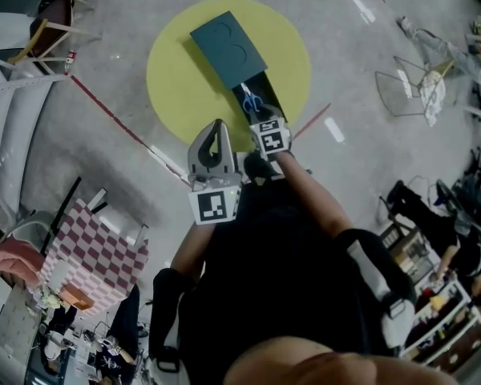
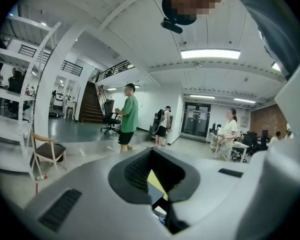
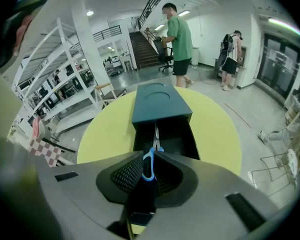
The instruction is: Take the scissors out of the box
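Caller: Scissors point(image 1: 251, 101) are seen lying in the pulled-out black tray point(image 1: 268, 96) of the box point(image 1: 228, 48). Their steel blades are pointed in toward the covered end, and the blue plastic loops are at the open end.

Spotter: And the box is set on the round yellow table point(image 1: 176, 79). It is a flat rectangular sleeve, dark teal and matt, with circles pressed into its top.

Caller: The right gripper point(image 1: 257, 115) is tipped steeply down over that open end. In the right gripper view its jaws are held a little apart. One blue loop is framed between the ribbed black pads point(image 3: 127, 174), but the pads are not seen pressing on it.

Spotter: So the scissors are found flat in the tray, not lifted.

Caller: The left gripper point(image 1: 217, 124) is carried nearly level just beside the right one, at the table's near edge. Its smooth grey jaws are brought together at the tips and nothing is caught between them. Only a sliver of yellow tabletop is glimpsed through the hollow behind the tips.

Spotter: Picked up in the left gripper view as well are a wooden chair point(image 2: 47, 151) with a dark padded seat and a person in a green shirt point(image 2: 129, 116), standing well behind.
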The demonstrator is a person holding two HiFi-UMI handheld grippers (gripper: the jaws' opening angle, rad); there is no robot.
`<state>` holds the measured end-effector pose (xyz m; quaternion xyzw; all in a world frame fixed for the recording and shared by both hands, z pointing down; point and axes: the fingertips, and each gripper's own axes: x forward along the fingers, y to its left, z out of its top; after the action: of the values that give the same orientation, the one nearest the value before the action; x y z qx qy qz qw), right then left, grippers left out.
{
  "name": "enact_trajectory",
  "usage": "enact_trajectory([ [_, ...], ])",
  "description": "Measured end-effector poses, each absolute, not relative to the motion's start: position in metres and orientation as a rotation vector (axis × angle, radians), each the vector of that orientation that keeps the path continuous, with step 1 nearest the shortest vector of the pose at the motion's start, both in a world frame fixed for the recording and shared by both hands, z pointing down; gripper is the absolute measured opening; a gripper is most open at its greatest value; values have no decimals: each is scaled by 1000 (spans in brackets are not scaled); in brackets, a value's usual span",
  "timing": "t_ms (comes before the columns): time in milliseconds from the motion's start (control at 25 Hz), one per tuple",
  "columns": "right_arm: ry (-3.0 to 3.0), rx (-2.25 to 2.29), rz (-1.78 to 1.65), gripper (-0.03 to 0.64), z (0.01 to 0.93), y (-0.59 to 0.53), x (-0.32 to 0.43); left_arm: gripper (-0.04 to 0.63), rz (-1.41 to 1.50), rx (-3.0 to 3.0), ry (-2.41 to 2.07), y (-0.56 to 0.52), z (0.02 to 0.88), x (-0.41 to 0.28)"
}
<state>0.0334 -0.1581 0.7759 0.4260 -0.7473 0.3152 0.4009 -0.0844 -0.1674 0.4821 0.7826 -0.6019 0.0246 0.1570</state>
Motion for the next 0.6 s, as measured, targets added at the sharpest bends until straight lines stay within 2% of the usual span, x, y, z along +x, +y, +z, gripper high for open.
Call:
enact_trajectory([
  [600, -1773, 1007, 910, 103, 832, -156, 38, -5, 96, 2186, -1738, -171, 496, -97],
])
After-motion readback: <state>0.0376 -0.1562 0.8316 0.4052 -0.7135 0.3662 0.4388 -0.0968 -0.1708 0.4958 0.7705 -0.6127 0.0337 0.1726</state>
